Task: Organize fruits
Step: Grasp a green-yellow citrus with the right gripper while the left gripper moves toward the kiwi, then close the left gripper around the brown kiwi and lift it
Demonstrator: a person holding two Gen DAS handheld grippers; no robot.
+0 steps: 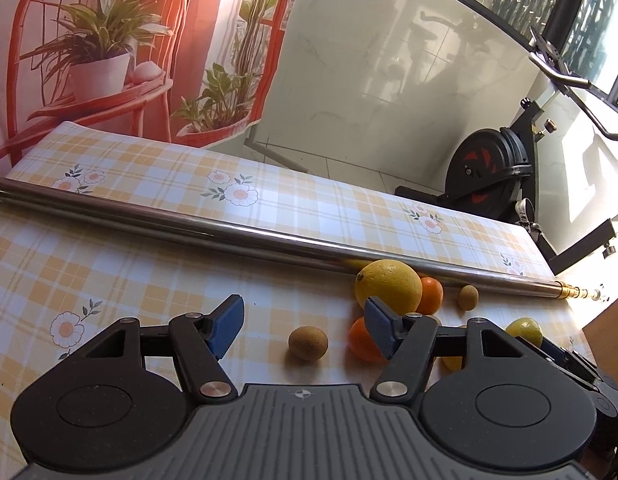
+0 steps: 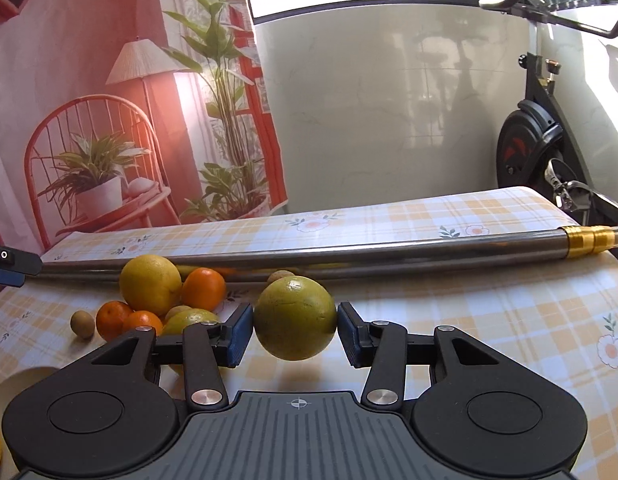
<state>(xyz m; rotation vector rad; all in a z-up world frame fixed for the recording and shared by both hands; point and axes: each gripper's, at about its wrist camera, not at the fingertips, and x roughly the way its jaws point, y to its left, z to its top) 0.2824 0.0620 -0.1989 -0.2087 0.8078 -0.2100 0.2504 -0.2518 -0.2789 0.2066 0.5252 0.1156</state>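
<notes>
In the right wrist view, a green-yellow citrus fruit (image 2: 295,318) is clamped between the blue pads of the right gripper (image 2: 295,330) at frame centre, with the fruit pile (image 2: 165,300) to its left before a steel pole (image 2: 349,254). In the left wrist view, the left gripper (image 1: 303,326) is held apart and empty; a small brown fruit (image 1: 308,343) lies on the checked tablecloth (image 1: 129,264) between its fingers.
</notes>
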